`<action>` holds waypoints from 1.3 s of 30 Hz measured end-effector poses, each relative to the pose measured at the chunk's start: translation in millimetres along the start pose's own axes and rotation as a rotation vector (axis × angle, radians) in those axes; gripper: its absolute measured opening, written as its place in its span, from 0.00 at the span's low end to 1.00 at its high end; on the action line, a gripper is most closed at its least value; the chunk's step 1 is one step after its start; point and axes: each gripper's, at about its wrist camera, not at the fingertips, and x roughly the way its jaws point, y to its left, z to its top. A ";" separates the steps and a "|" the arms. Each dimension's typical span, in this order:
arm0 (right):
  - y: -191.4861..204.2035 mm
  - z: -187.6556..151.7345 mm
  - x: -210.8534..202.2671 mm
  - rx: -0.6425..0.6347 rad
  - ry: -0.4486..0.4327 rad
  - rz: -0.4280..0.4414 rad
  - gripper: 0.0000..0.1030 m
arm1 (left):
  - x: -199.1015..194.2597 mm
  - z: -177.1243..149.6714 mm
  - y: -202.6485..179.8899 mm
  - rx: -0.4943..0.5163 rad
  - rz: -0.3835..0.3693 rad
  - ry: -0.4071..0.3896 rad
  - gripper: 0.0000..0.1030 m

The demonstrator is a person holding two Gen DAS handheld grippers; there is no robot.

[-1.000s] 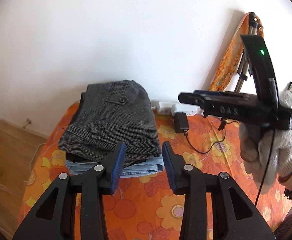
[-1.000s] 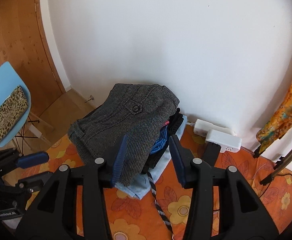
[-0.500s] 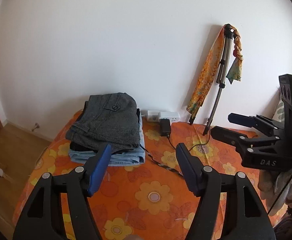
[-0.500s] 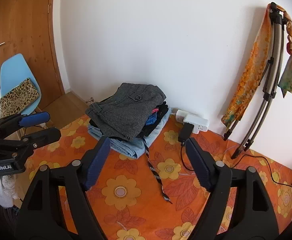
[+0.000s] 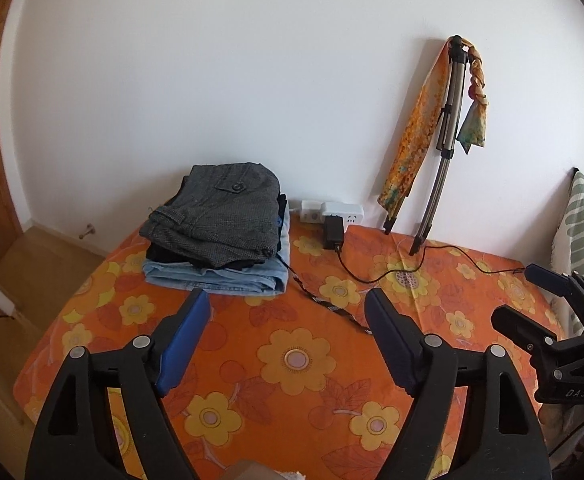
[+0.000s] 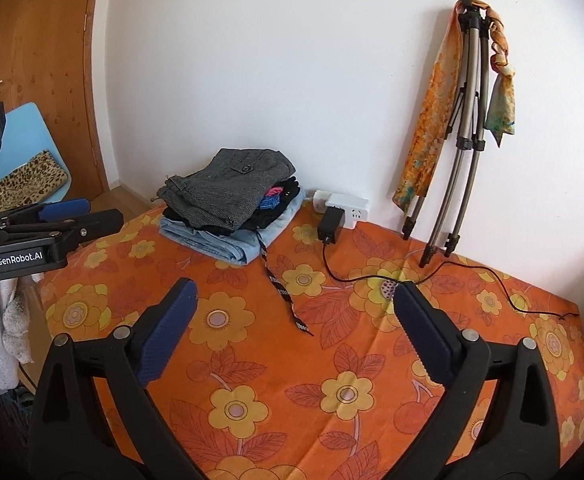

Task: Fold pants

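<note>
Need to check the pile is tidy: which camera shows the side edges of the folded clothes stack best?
The right wrist view: the stack shows its layered right side, with pink and blue fabric between the grey pants and the jeans. The left wrist view shows mainly its top and front edge.

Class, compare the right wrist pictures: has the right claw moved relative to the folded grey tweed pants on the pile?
Yes. The right claw has drawn back from the grey tweed pants, its jaws opening, nothing between them.

You get bright, even daylight in both views, with the white wall point(image 5: 212, 80) near glare. The tripod point(image 6: 464, 120) casts a soft shadow on the wall to its left. Straight lines bow toward the dark vignetted corners (fisheye); focus is sharp throughout.
</note>
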 end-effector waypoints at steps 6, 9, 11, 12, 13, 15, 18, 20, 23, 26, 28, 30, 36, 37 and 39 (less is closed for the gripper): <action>-2.0 -16.2 4.5 0.043 -0.026 0.006 1.00 | 9.7 -15.0 -4.2 0.003 0.036 0.024 0.78; -0.2 -21.4 12.3 0.038 -0.008 0.020 1.00 | 13.4 -19.5 -5.0 0.002 0.061 0.028 0.78; -0.4 -25.0 16.6 0.038 0.008 0.027 1.00 | 16.2 -22.8 -5.9 0.003 0.072 0.033 0.78; -1.6 -26.9 18.5 0.046 0.016 0.030 1.00 | 17.9 -24.7 -6.5 0.004 0.082 0.035 0.78; -3.0 -29.0 20.3 0.055 0.027 0.034 1.00 | 19.1 -26.2 -6.9 0.005 0.090 0.037 0.78; -6.8 -34.3 24.3 0.078 0.047 0.022 1.00 | 21.1 -28.2 -7.4 -0.001 0.093 0.044 0.78; -10.9 -39.7 28.2 0.094 0.061 -0.016 1.00 | 21.3 -29.7 -7.9 -0.006 0.102 0.039 0.78; -12.6 -40.6 28.7 0.096 0.063 -0.026 1.00 | 22.8 -31.4 -8.5 -0.002 0.115 0.042 0.78; -12.7 -39.7 26.8 0.089 0.053 -0.032 1.00 | 24.9 -32.8 -7.8 -0.009 0.116 0.051 0.78; -12.1 -39.4 26.5 0.077 0.048 -0.037 1.00 | 25.5 -33.3 -6.8 -0.009 0.125 0.053 0.78; -12.4 -40.5 28.0 0.073 0.053 -0.037 1.00 | 25.3 -33.4 -6.2 -0.010 0.126 0.055 0.78; -12.6 -41.8 29.8 0.077 0.063 -0.031 1.00 | 24.8 -33.8 -6.1 -0.009 0.126 0.058 0.78; -9.8 -43.2 30.0 0.066 0.062 -0.028 1.00 | 22.1 -33.4 -5.3 -0.008 0.128 0.052 0.78; -9.7 -42.9 30.0 0.071 0.063 -0.029 1.00 | 22.0 -33.3 -4.9 -0.009 0.128 0.051 0.78; -9.4 -43.0 30.2 0.074 0.064 -0.029 1.00 | 21.7 -33.1 -4.3 -0.009 0.129 0.051 0.78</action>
